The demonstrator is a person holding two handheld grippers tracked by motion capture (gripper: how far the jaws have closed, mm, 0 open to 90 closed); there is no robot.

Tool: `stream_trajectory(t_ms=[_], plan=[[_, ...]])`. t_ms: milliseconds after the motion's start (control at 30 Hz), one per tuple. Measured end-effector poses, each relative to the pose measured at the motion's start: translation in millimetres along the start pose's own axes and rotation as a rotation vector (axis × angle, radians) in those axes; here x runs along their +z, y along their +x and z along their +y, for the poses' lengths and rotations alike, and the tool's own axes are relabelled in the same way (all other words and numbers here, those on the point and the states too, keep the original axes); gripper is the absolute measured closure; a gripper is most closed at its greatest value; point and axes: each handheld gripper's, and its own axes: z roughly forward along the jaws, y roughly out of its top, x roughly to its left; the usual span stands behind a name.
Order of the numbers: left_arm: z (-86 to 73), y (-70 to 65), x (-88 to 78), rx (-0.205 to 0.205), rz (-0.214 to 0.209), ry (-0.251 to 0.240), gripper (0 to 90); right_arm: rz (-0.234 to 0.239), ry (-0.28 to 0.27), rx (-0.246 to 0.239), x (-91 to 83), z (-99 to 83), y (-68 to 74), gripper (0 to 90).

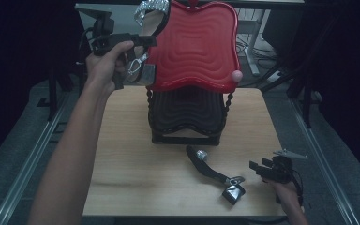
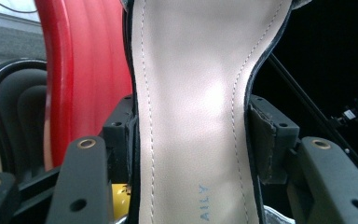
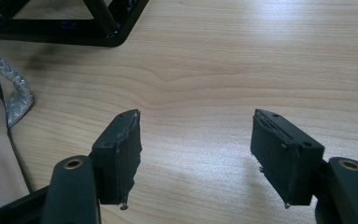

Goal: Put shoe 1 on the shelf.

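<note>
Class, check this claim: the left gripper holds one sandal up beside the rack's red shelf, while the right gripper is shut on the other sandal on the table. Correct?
Not quite. The right gripper is open, apart from the second sandal, as the right gripper view shows. The left gripper does hold a sandal beside the red shelf.

blue letters "AILY" printed on the sandal insole [image 2: 191, 116], start cut off

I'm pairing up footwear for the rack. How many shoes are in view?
2. One shoe is held up in the left gripper beside the red shelf tray; the other shoe lies on the table near the right gripper. None seem hidden.
</note>
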Motion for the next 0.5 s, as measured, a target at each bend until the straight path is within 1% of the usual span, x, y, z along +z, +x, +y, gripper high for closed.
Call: stream_trajectory(t_ms=[33, 133, 233, 300, 400, 433, 500], plan=[[2.0, -1.7, 3.6, 0.002, 0.007, -0.003, 42.9, -0.001, 0.001, 0.0, -0.2, -0.2, -0.7, 33.0], [3.7, -3.8, 7.8, 0.0, 0.006, -0.005, 42.9, -0.001, 0.0, 0.005, -0.1, -0.4, -1.2, 33.1], [6.1, -8.7, 16.7, -0.002, 0.007, 0.002, 42.9, -0.002, -0.003, 0.007, -0.3, -0.5, -2.2, 33.1], [6.4, -9.4, 19.4, 0.002, 0.012, 0.004, 42.9, -0.002, -0.003, 0.007, -0.3, -0.5, -2.4, 33.1], [7.8, -11.1, 27.1, -0.004, 0.014, 0.006, 42.8, -0.005, -0.002, 0.011, -0.9, -0.7, -3.6, 33.1], [7.8, -11.1, 27.1, -0.004, 0.014, 0.006, 42.9, -0.005, 0.0, 0.011, -0.9, -0.8, -4.0, 33.1], [9.7, -11.4, 33.0, -0.008, 0.029, 0.0, 42.9, -0.006, -0.003, 0.011, -0.6, -1.1, -4.5, 33.1]])
